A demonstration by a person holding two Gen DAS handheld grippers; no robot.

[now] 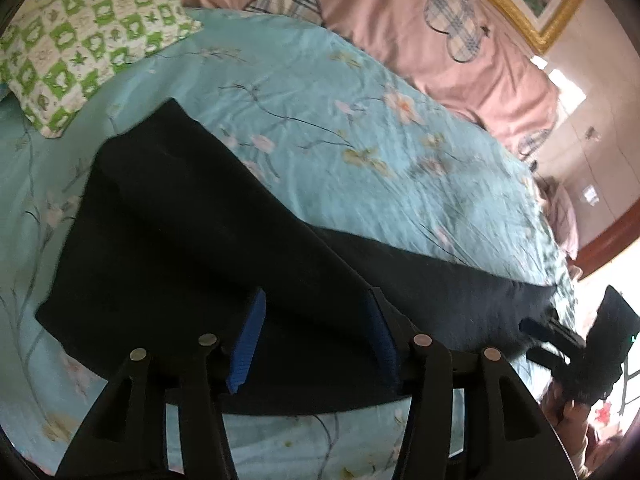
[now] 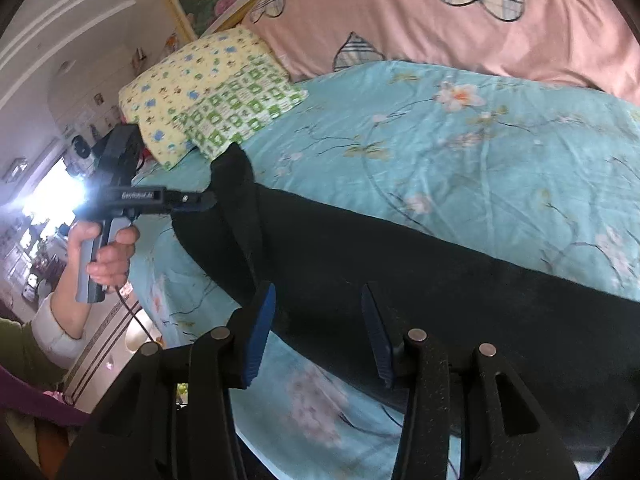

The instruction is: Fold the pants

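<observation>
Pants (image 1: 192, 248) beneath both parted fingers (image 1: 250, 344); none pinched

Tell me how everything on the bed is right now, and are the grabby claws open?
Black pants: lying spread flat on the bed, partly folded.
Left gripper: open, nothing pinched.
Right gripper: open, nothing pinched.
Green checked pillow: lying flat, past the pants.
Blue floral bedsheet: spread out, slightly wrinkled.

From each wrist we look steeply down along the blue fingers, close over the black pants (image 1: 192, 240) on the blue floral bedspread (image 1: 360, 120), both views sharing pants, bedspread and pink quilt (image 2: 400, 20).
</observation>
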